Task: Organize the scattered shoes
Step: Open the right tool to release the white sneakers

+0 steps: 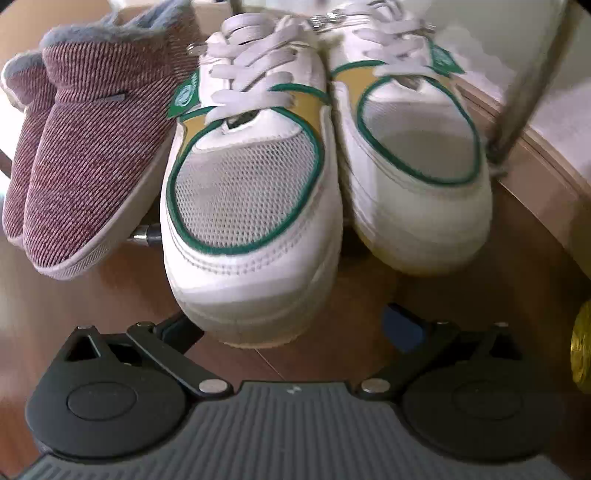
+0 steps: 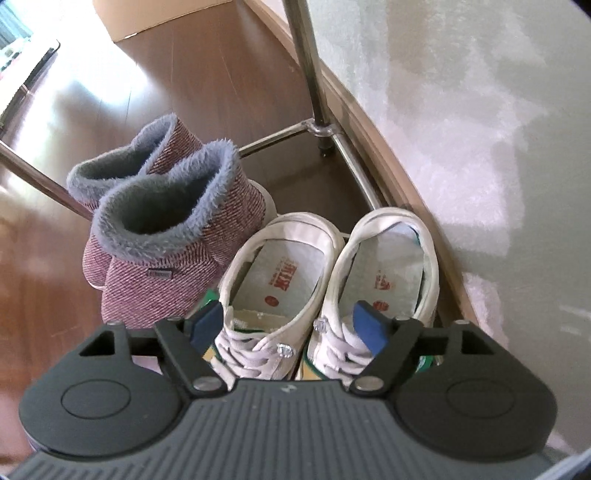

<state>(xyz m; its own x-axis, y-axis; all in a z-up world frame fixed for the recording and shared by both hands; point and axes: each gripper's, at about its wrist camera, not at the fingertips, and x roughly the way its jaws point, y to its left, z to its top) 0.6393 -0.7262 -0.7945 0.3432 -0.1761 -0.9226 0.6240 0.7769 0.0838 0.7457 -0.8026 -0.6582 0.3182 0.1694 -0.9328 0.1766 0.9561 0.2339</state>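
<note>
Two white sneakers with green trim stand side by side on the wood floor, the left one (image 1: pixel 251 206) and the right one (image 1: pixel 417 166) with toes toward the left wrist camera. A pair of maroon fleece-lined slipper boots (image 1: pixel 85 155) stands to their left. My left gripper (image 1: pixel 291 332) is open, its fingers on either side of the left sneaker's toe. In the right wrist view the sneakers (image 2: pixel 280 266) (image 2: pixel 391 266) and boots (image 2: pixel 162 229) show from above. My right gripper (image 2: pixel 288 328) is open over the sneakers' laces, one finger beside the left sneaker, one inside the right.
A metal rack frame (image 2: pixel 317 122) with low rails runs behind and beside the shoes. A pale wall (image 2: pixel 480 110) with a wood baseboard is on the right. A cardboard box (image 2: pixel 155 18) stands farther back. A yellow object (image 1: pixel 581 347) sits at the right edge.
</note>
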